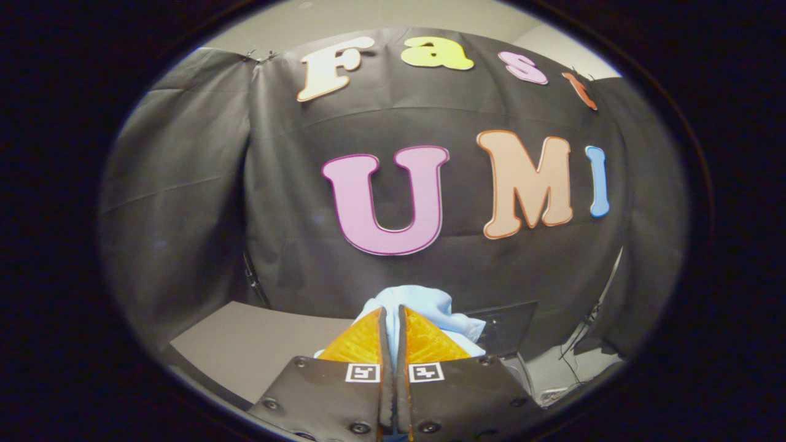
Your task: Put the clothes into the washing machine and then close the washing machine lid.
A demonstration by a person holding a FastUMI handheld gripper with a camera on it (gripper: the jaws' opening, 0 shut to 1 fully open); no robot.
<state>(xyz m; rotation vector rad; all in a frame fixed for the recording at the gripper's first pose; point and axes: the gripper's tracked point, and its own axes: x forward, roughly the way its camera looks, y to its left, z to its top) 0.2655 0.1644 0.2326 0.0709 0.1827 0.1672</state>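
My gripper point(393, 314) is raised and faces the booth's black cloth wall. Its two orange fingers point(362, 341) stand almost together, pressed on a light blue cloth point(424, 304) that bunches up just ahead of the fingertips and spills to their right. A thin strip of the cloth shows in the narrow gap between the fingers. Behind the cloth to the right a dark upright panel point(506, 328) shows, possibly part of the washing machine; I cannot tell for sure.
A grey tabletop point(245, 350) lies low to the left of the fingers. To the right, cables point(577, 350) hang beside a light surface at the foot of the cloth wall.
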